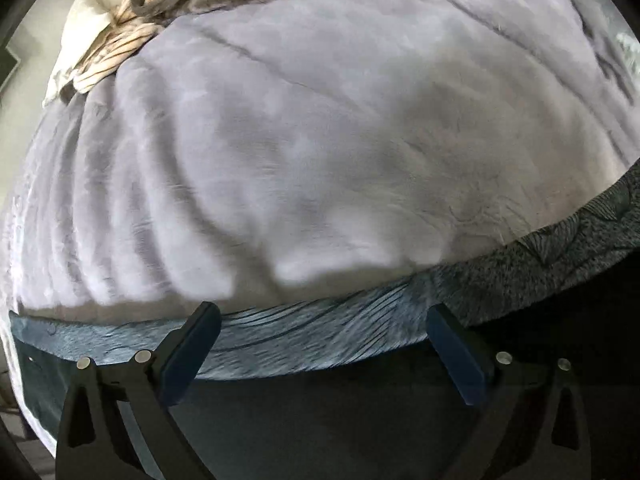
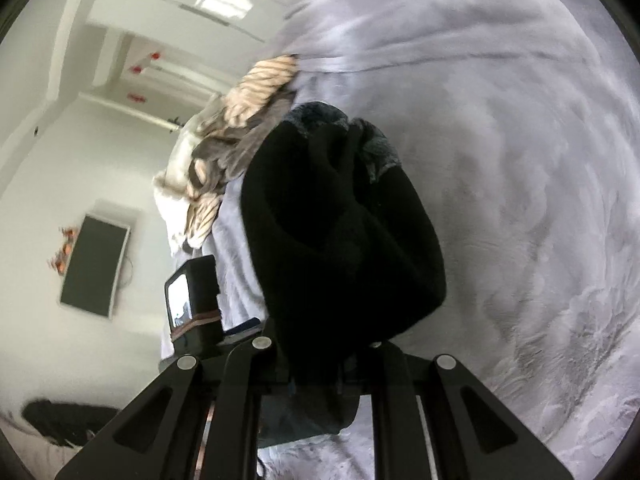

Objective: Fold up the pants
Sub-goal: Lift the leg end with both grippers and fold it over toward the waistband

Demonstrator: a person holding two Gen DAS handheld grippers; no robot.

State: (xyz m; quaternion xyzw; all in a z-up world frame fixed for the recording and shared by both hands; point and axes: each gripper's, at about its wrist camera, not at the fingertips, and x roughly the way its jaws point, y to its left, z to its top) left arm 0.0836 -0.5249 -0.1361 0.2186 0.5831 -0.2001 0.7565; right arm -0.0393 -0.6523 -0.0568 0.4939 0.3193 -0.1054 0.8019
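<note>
Blanket (image 1: 320, 128): pale lilac and fluffy, it fills nearly all I see through both my claws. In my right view (image 2: 520, 200) it runs from twelve o'clock round to five.
Wall (image 2: 52, 200): white, filling the nine o'clock side of my right view.
Pants (image 2: 344, 240): black cloth with a grey fleecy lining, bunched in a dark lump at the centre of my right view, its lower end pinched at my right claw and the rest standing up over the blanket. In my left view a grey-blue fleecy band (image 1: 312, 340) lies along the blanket's near edge from nine o'clock to three; I take it for the same pants but cannot be sure.
Striped bedding (image 1: 120, 40): cream and tan, crumpled at eleven o'clock in my left view; in my right view (image 2: 260, 84) it sits just beyond the pants, at about eleven.
Screen (image 2: 94, 264): a dark flat panel on the wall, at nine o'clock in my right view.
Left claw (image 1: 322, 346): fingers (image 1: 192, 352) spread wide apart, nothing between them, hanging over the fleecy band. Its camera block (image 2: 196, 296) shows at eight o'clock in my right view.
Right claw (image 2: 320, 364): drawn together and clamped on the black cloth, which hides my fingertips.
</note>
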